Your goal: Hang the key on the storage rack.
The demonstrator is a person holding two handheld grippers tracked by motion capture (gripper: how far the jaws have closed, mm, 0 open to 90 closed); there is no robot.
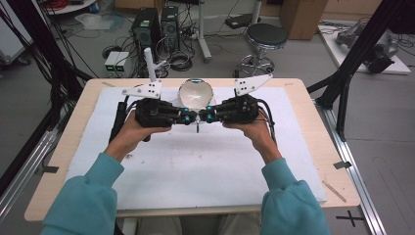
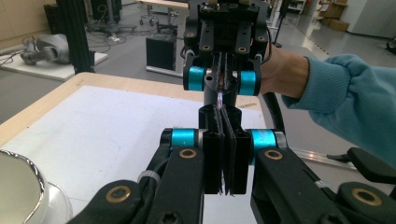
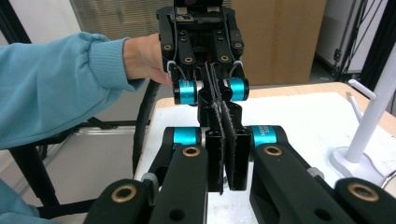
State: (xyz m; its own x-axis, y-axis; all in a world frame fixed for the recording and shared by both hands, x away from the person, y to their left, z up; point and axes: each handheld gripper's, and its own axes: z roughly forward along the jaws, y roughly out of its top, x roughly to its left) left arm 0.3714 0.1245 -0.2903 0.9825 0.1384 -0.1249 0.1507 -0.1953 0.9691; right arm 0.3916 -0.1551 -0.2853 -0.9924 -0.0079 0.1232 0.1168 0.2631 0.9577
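Over the middle of the white mat point(image 1: 195, 161), my left gripper point(image 1: 192, 117) and right gripper point(image 1: 207, 116) point at each other, tip to tip, each held level in a hand. In the left gripper view my own jaws point(image 2: 223, 116) stand pressed together. Facing them is the right gripper point(image 2: 219, 86), also shut. A thin pale sliver point(image 2: 219, 98) pokes out of it toward my tips; I cannot tell what it is. In the right gripper view my jaws point(image 3: 219, 112) are closed flat and meet the left gripper point(image 3: 211, 77).
A shiny round bowl point(image 1: 195, 93) sits just behind the grippers, and its rim point(image 2: 32, 175) shows low in the left gripper view. A white upright stand point(image 1: 149, 63) rises at the back left of the wooden table point(image 1: 313, 147). Bare mat lies toward the person.
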